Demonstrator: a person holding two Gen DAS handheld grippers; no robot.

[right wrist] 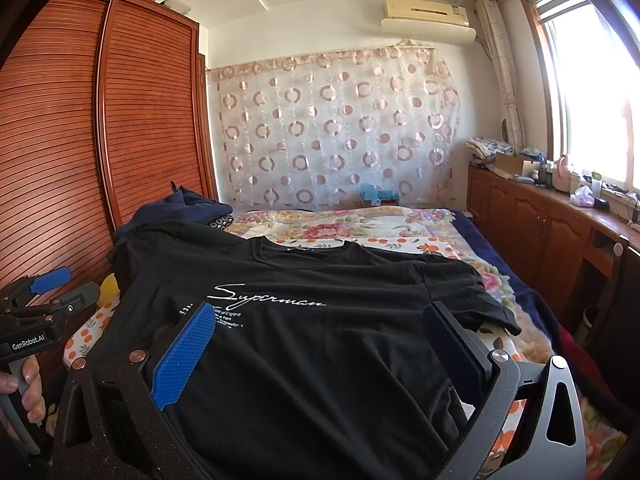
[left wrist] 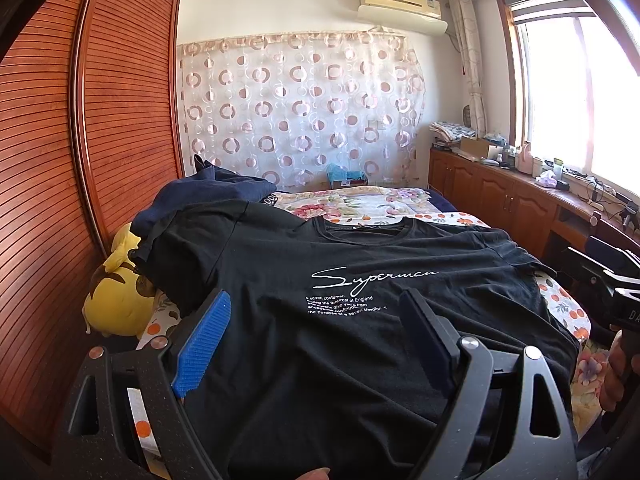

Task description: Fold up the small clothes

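A black T-shirt (left wrist: 328, 344) with white "Superman" lettering lies spread face up on the bed, its collar toward the far wall. Its left sleeve drapes over a pile of clothes. My left gripper (left wrist: 316, 296) hovers open over the shirt's lower half; its blue pad (left wrist: 206, 336) and dark pad (left wrist: 424, 324) stand wide apart with nothing pinched between them. My right gripper (right wrist: 318, 310) hangs open the same way over the same shirt (right wrist: 304, 360), a little further right. Each gripper shows at the edge of the other's view, as the right gripper (left wrist: 600, 276) and the left gripper (right wrist: 66, 286), each held by a hand.
A navy clothes pile (left wrist: 208, 196) and a yellow plush toy (left wrist: 116, 296) sit at the bed's left side against the slatted wooden wardrobe (left wrist: 80, 140). Floral bedding (left wrist: 360, 200) stretches beyond the collar. A cluttered wooden cabinet (left wrist: 500, 192) runs under the window on the right.
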